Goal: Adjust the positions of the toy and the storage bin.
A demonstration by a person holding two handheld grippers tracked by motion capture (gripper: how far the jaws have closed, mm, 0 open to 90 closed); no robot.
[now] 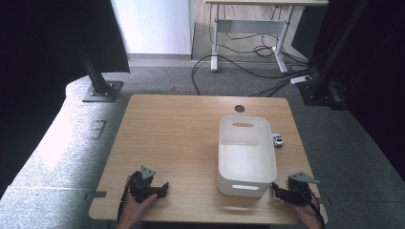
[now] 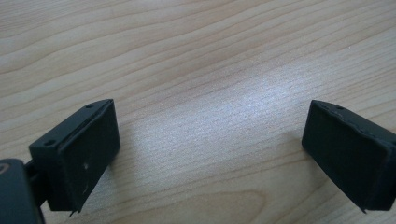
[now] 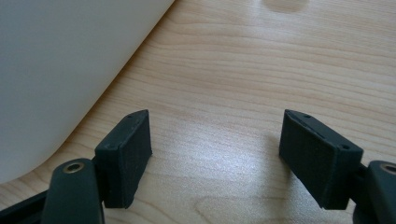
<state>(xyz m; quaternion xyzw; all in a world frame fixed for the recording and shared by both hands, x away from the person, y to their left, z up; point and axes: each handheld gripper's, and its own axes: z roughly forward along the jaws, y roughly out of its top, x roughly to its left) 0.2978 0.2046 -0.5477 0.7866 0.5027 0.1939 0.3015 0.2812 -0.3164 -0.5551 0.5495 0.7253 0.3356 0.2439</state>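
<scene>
High view: the white bin (image 1: 246, 155) stands right of centre on the surface (image 1: 172, 143), reaching toward the near edge; the left half is bare. The right hand-held gripper (image 1: 278, 192) lies just beside the bin's near right corner, the left hand-held gripper (image 1: 165, 187) well apart, near the near left corner. Left gripper view: jaws spread over bare wood. Right gripper view: jaws spread, nothing between them, bin wall (image 3: 60, 70) beside. No legible writing.

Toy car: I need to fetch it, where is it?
In the high view, the toy car sits on the table just right of the white bin, near its far end.
</scene>
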